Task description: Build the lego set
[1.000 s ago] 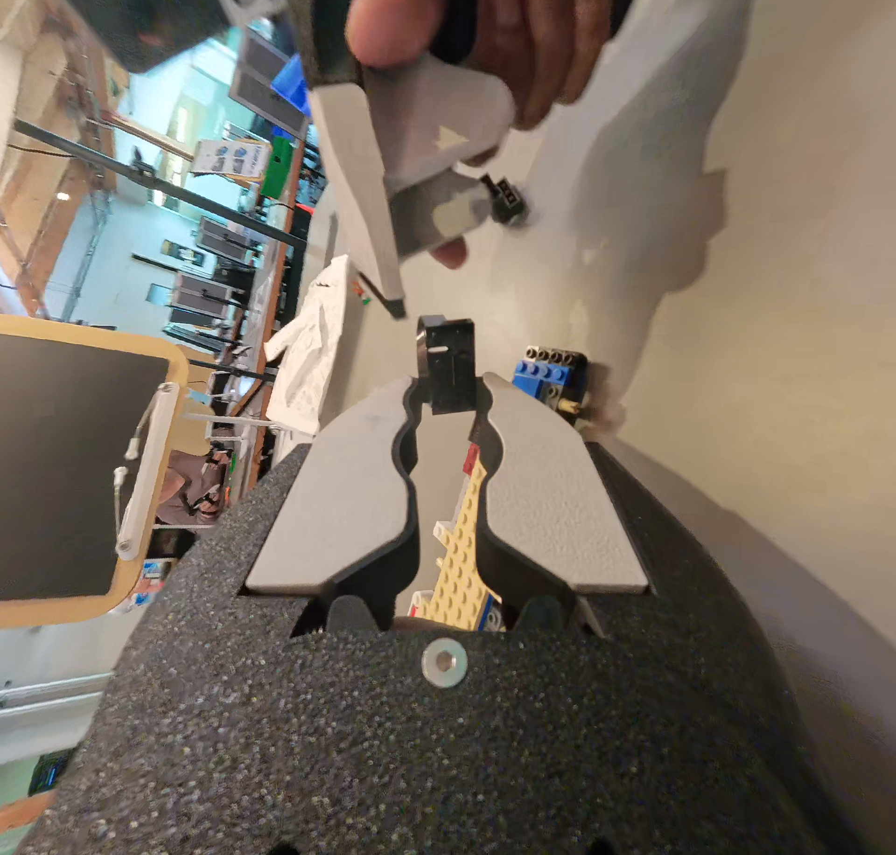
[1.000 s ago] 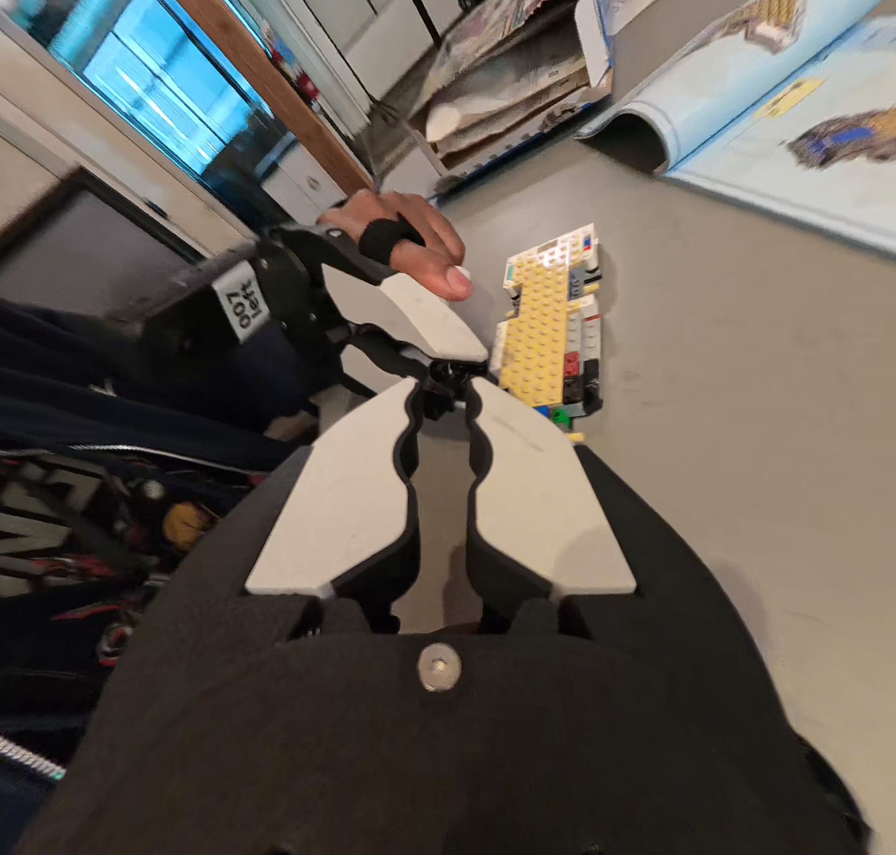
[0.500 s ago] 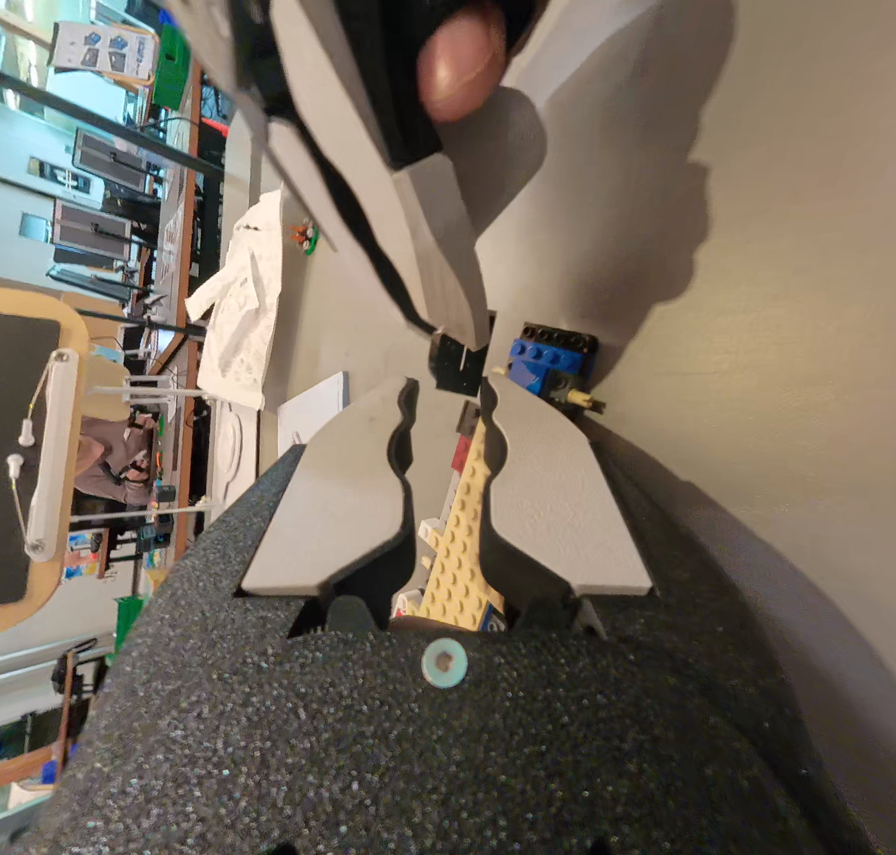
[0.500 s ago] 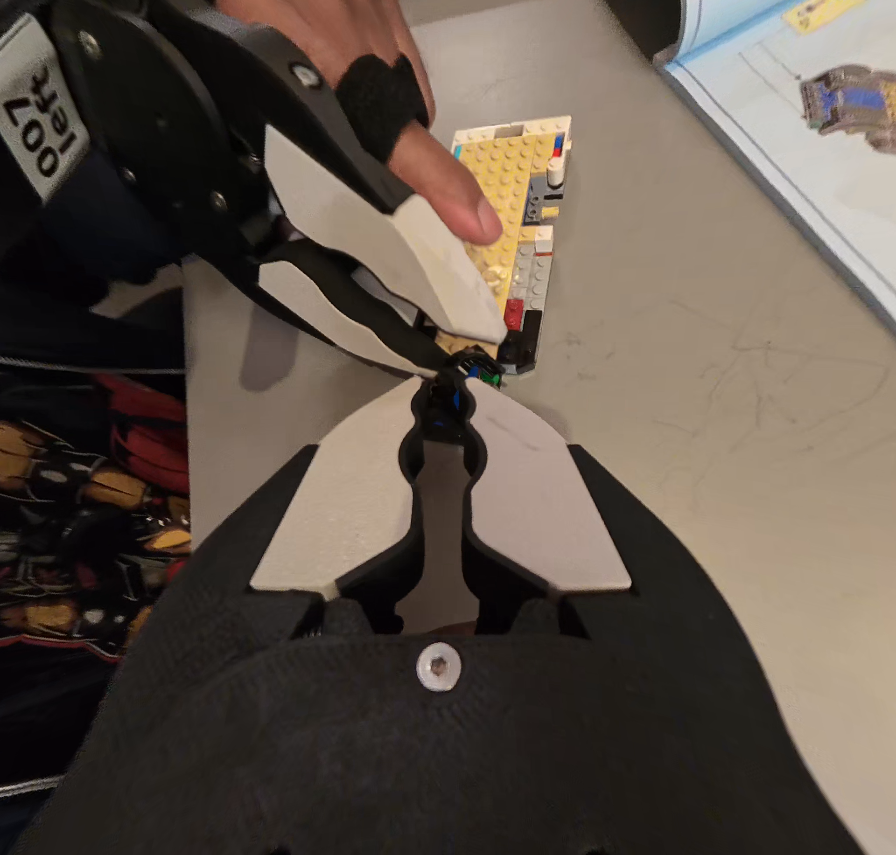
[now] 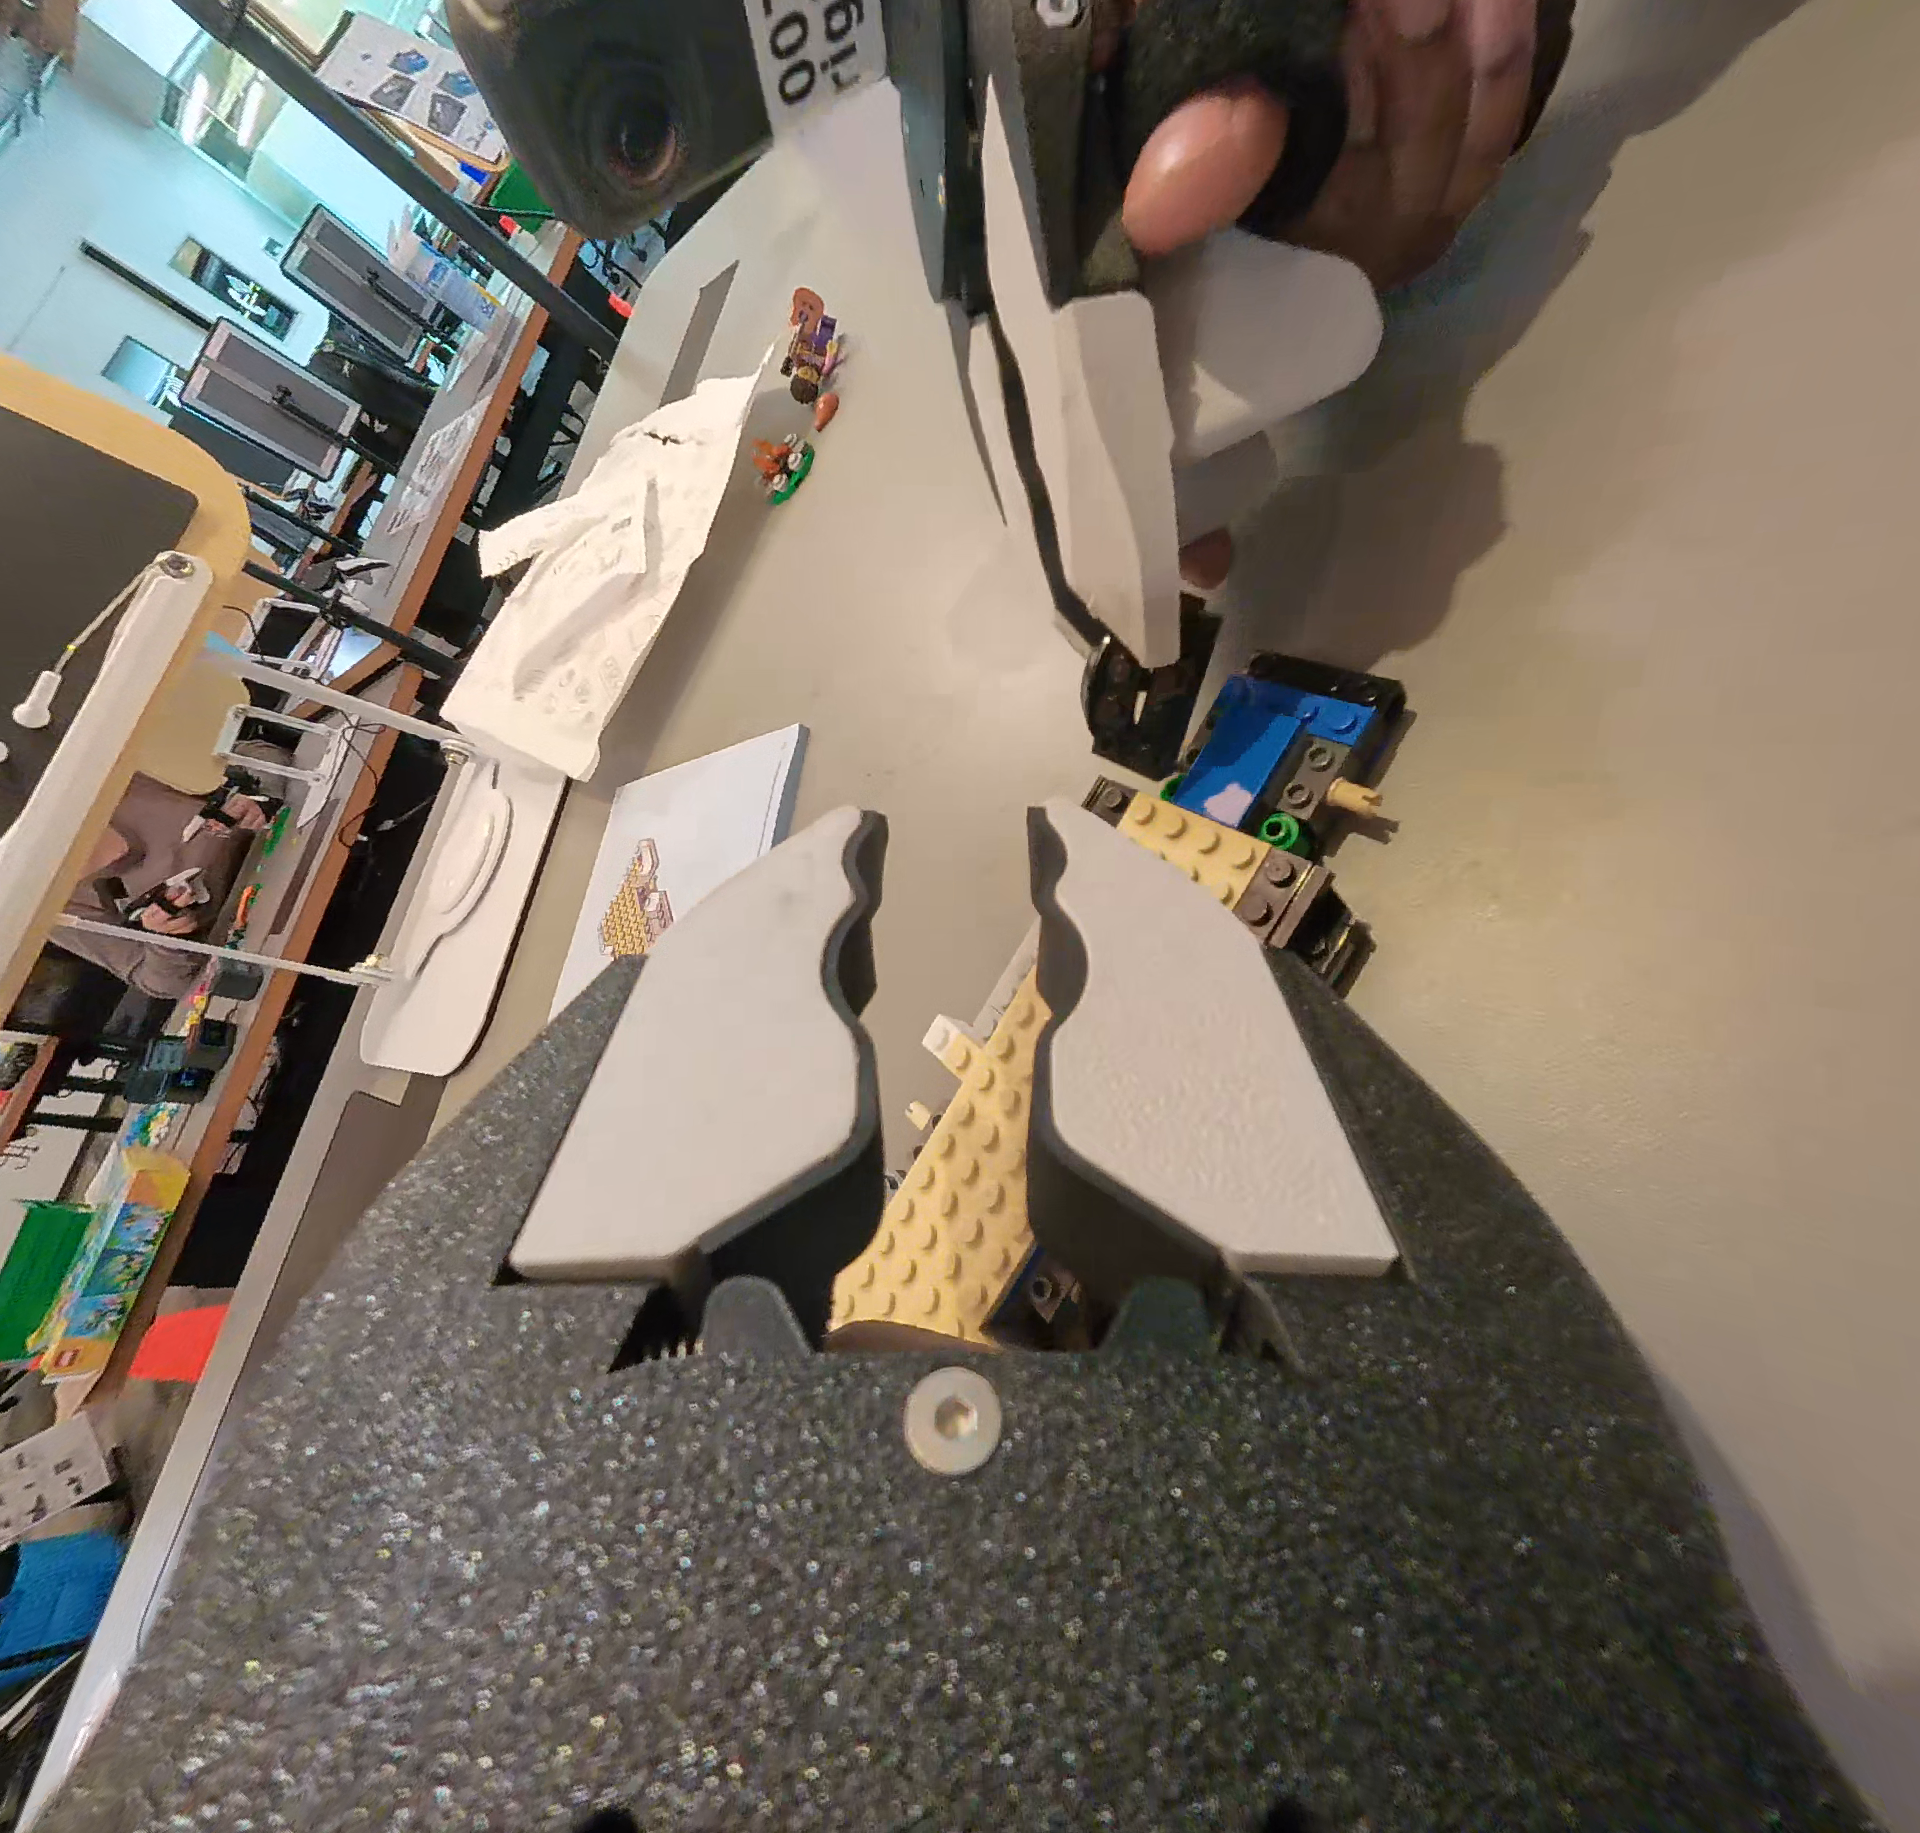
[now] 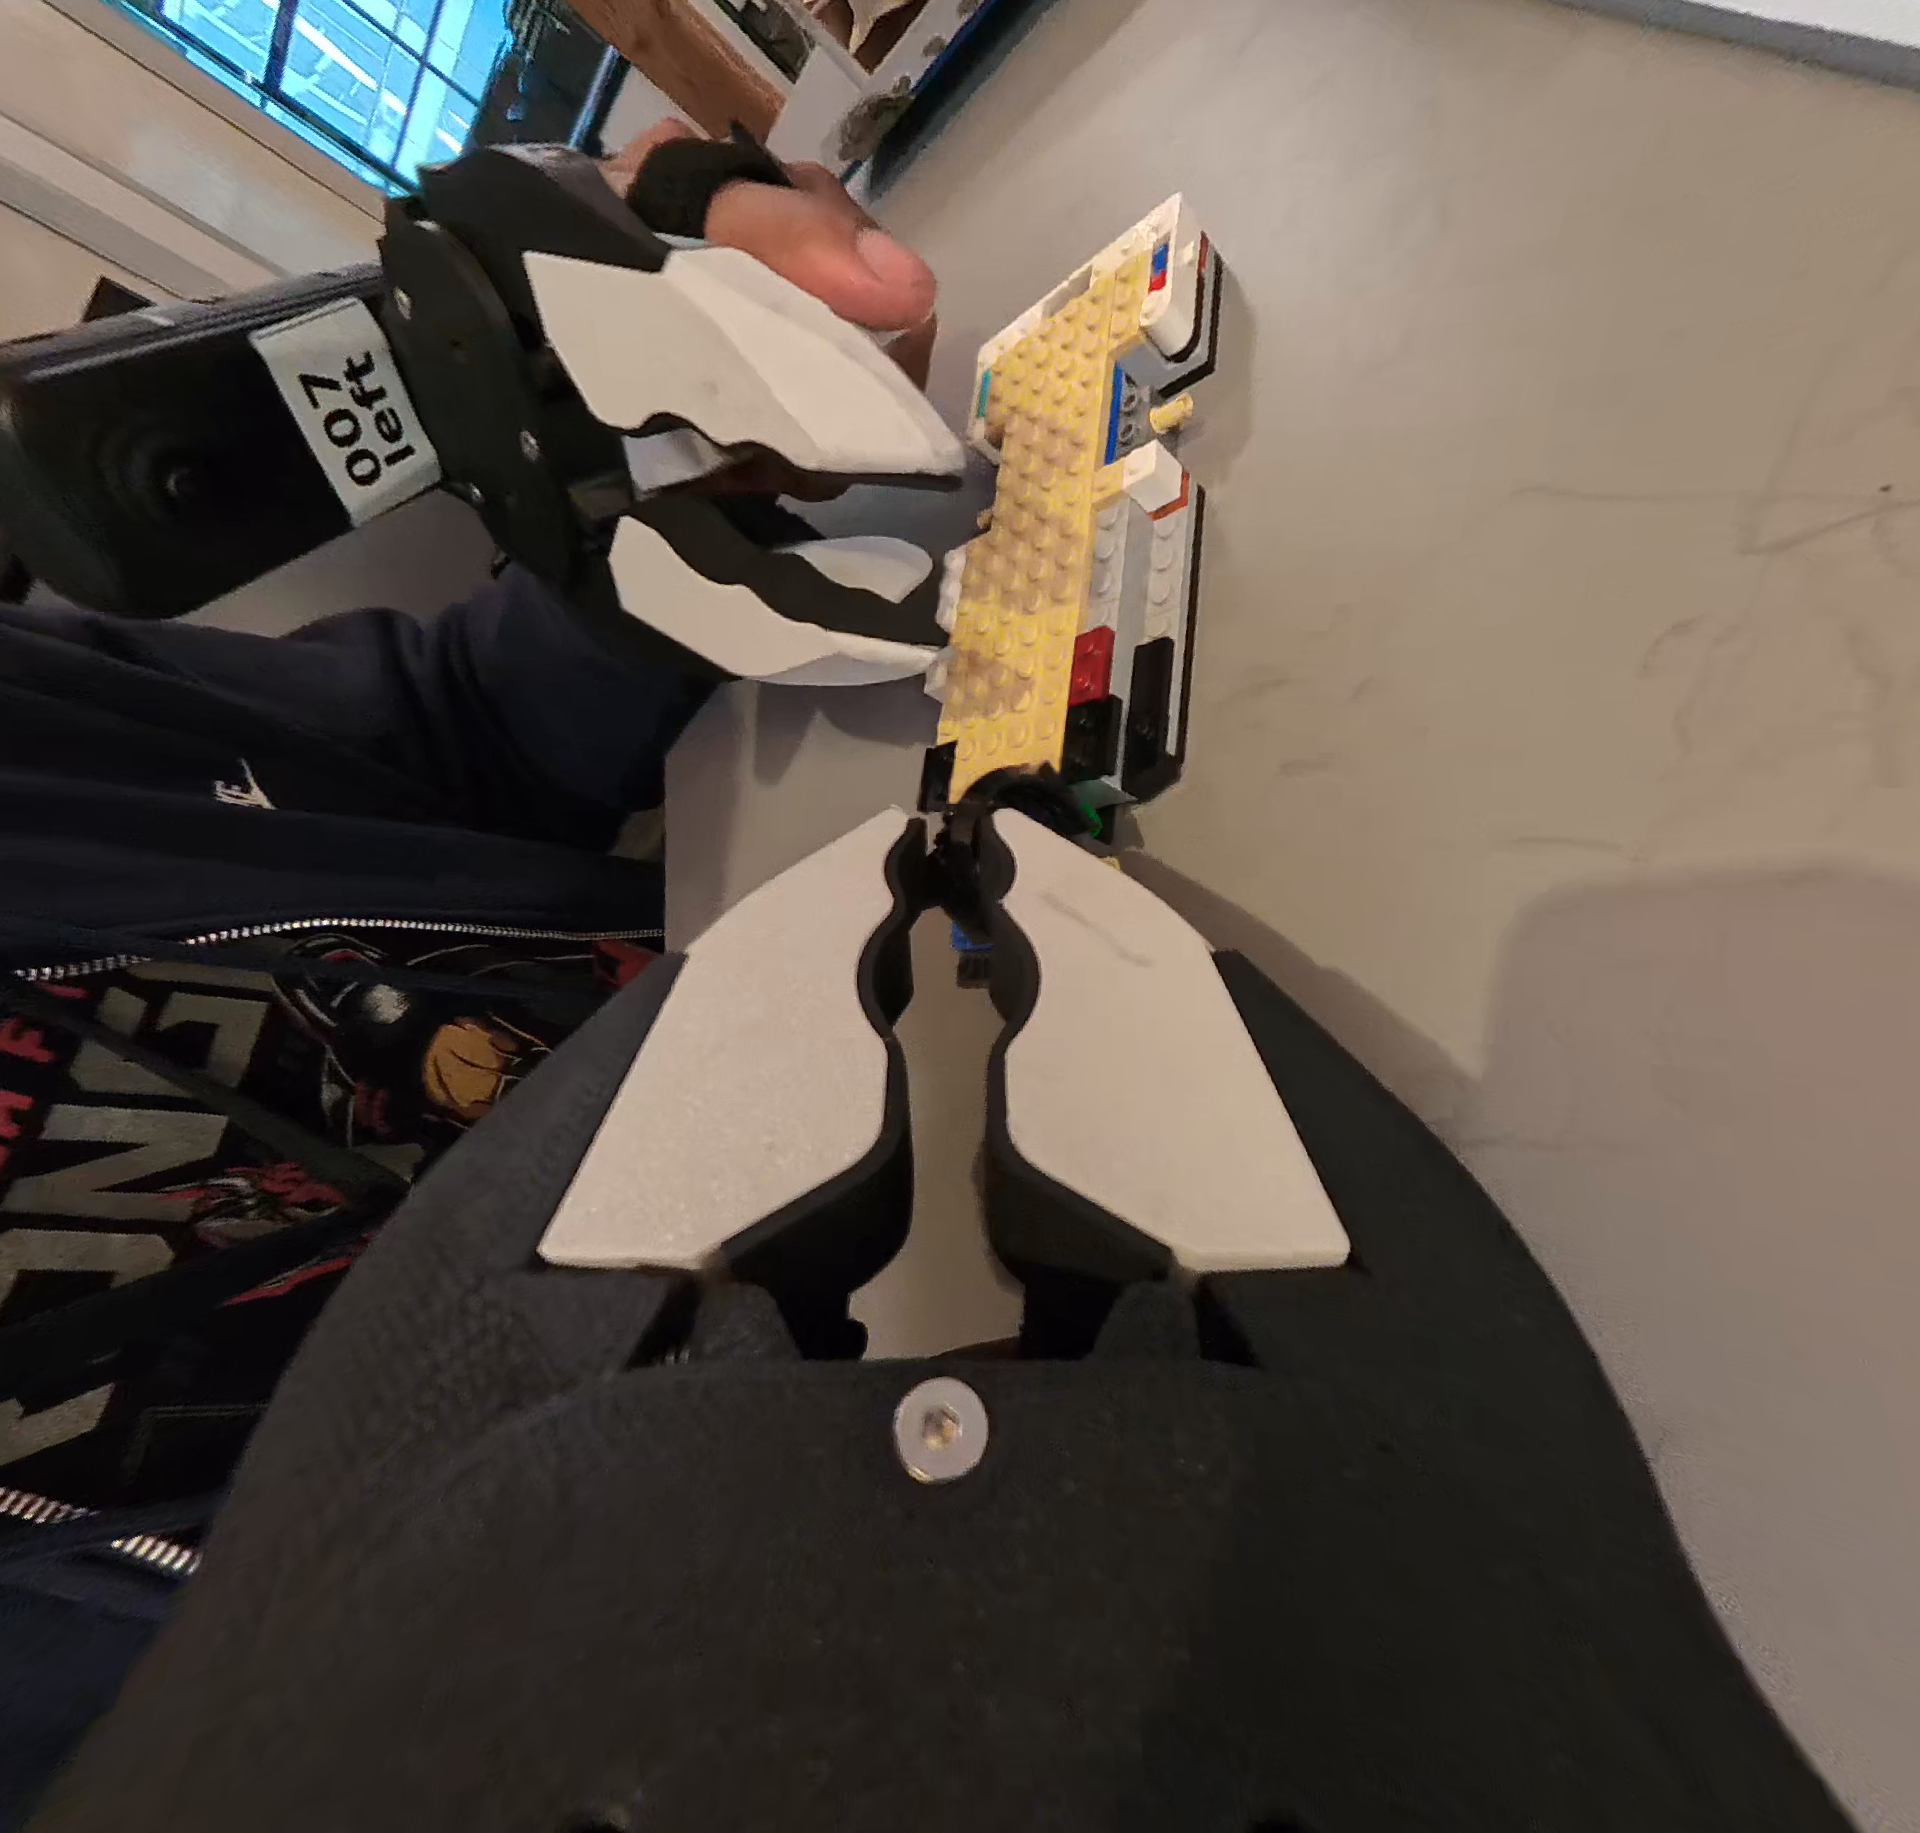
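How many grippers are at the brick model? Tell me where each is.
2. The left gripper, fingers apart, is at the brick model's long side; the right gripper is at its near end, fingers closed on a black piece.

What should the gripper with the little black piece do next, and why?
Probably ease the black piece down onto the brick model's near end. The right gripper pinches it right at that end, beside the blue block, while the left gripper's open jaws sit by the model's side.
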`<act>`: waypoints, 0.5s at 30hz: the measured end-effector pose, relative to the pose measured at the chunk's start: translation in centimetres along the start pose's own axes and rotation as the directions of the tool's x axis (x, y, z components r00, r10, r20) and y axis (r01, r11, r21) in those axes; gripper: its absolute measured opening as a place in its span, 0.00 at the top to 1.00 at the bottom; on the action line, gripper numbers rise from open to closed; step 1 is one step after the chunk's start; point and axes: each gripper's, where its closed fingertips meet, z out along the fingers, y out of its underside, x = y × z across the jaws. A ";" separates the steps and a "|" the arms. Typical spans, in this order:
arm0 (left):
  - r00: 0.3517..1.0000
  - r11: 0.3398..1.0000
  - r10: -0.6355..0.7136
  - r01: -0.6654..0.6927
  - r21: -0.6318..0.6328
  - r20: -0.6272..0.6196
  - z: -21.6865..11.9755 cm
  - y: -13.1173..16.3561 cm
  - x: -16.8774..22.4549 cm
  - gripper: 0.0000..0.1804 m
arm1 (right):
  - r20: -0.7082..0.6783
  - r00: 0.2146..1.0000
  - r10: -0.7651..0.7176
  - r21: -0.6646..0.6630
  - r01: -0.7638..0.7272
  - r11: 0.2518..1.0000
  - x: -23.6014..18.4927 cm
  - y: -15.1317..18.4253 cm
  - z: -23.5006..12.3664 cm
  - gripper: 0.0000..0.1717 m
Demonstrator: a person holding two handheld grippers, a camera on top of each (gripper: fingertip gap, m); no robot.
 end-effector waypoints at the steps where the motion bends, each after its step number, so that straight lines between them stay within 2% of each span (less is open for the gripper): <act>1: 1.000 1.000 0.003 -0.003 0.001 0.000 0.0 -0.1 0.1 0.85 | -0.008 1.000 0.004 -0.003 -0.004 1.000 0.3 0.1 0.1 0.94; 12: 1.000 1.000 0.021 -0.021 -0.011 -0.002 0.2 -0.2 0.4 0.85 | -0.055 0.998 0.019 -0.018 -0.020 1.000 1.3 0.7 0.2 0.94; 15: 1.000 1.000 0.020 -0.020 -0.012 -0.001 0.3 -0.1 0.4 0.85 | -0.069 0.998 0.007 -0.007 -0.008 1.000 1.3 0.6 0.1 0.90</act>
